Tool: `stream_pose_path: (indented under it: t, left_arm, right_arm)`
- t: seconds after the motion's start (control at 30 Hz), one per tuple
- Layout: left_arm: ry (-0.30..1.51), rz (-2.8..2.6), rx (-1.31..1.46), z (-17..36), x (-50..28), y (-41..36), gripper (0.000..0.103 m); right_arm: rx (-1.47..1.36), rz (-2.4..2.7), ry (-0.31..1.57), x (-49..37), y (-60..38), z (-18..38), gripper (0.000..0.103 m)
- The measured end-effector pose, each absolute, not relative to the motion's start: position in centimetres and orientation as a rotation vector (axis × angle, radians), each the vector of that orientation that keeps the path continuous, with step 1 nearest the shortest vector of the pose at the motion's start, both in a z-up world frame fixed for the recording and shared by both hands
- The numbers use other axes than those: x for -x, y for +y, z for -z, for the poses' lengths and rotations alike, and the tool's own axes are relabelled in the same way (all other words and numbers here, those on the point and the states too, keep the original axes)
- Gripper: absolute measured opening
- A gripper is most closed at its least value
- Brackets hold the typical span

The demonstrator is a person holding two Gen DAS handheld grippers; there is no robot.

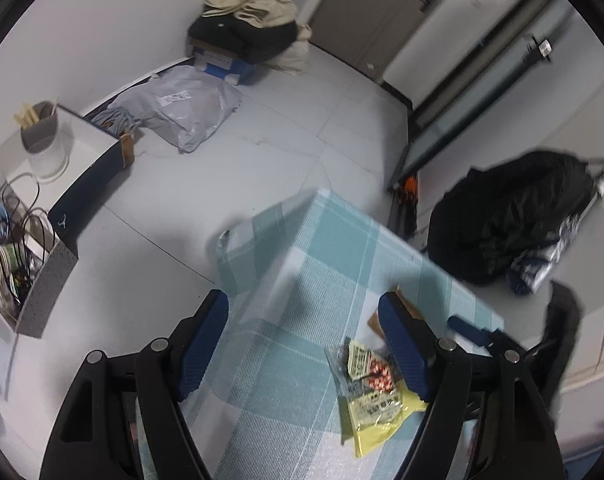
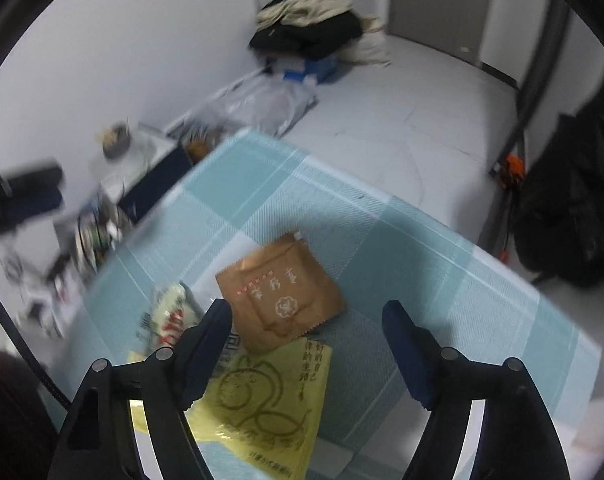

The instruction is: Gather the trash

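Item: 3 flat pieces of trash on a table with a teal-and-white checked tablecloth (image 2: pixel 401 264), none yet gripped. The brown kraft-paper sachet with a flower stamp (image 2: pixel 282 292) lies flat near the table's middle; its near corner overlaps the yellow plastic bag printed with dark line drawings (image 2: pixel 270 400), which reaches toward the near edge; a crumpled red, white and green snack wrapper (image 2: pixel 170 316) sits just beside both, toward the left edge. Right gripper (image 2: pixel 305 328): fingers spread wide, empty, poised over the sachet. Left gripper (image 1: pixel 303 340): likewise spread and empty, above the tablecloth with the wrapper near its right finger. Handling, as a judgement: the sachet lies thin and flat, so a straight descent would likely skid; approach its raised far flap or a free corner at a shallow tilt, close on 1 layer only, and lift clear of the yellow bag beneath. Surroundings: pale tiled floor (image 1: pixel 262 160), a grey plastic mailer bag (image 1: pixel 182 116) by the wall, a heap of dark and beige clothing on a blue box (image 1: pixel 246 24), a black backpack (image 1: pixel 509 212), a brown door (image 1: pixel 373 8). Both views are motion-blurred.
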State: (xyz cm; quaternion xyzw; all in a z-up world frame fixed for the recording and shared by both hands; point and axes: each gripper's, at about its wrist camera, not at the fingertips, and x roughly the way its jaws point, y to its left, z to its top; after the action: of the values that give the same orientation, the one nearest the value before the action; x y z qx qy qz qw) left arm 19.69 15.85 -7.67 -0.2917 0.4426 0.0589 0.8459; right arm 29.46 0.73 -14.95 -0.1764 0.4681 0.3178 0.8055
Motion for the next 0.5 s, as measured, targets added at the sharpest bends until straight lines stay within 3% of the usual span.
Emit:
stream_pose_path:
  t: [0.5]
  left_arm:
    - [0.905, -0.117, 0.707, 7.7, -19.5, 17.4, 0.075]
  right_arm:
    - [0.662, -0.781, 1.039, -30.1, 4.7, 16.3, 0.084]
